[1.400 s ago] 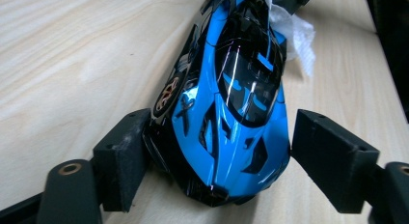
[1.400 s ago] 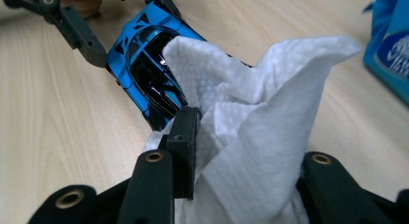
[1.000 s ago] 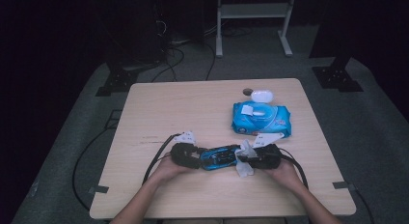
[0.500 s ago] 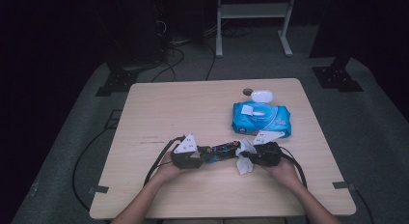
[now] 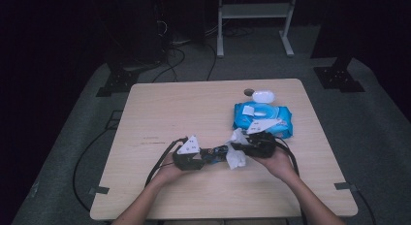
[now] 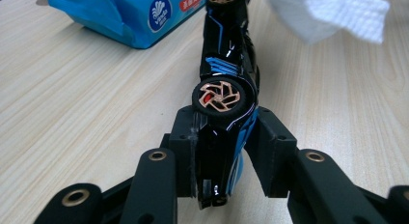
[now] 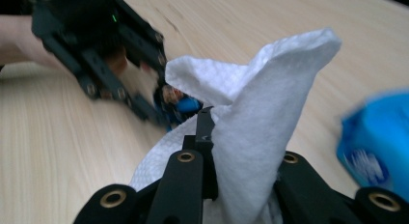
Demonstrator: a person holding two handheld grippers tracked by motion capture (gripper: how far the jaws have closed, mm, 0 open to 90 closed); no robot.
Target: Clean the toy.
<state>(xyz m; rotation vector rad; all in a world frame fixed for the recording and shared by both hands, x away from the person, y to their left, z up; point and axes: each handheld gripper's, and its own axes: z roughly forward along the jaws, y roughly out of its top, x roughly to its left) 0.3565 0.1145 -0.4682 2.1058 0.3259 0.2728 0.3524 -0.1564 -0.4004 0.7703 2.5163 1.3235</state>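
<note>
High view: left gripper (image 5: 206, 156) is clamping a black-and-blue toy car (image 6: 224, 96) on its side, just above the table (image 5: 194, 108); right gripper (image 5: 238, 148) is pinching a white wipe (image 7: 251, 122) beside it. Wipe pack (image 5: 264, 119) is lying near. Wiping looks underway, not finished.

Left gripper (image 5: 206, 156) holding toy car (image 5: 216, 152), right gripper (image 5: 237, 148) holding white wipe (image 5: 237, 154)

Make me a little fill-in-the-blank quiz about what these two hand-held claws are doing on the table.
1. The left gripper is clamped on a toy ____.
2. The right gripper holds a white ____.
3. The wipes pack is coloured ____.
4. The table is made of pale ____.

Missing words: car; wipe; blue; wood
</note>
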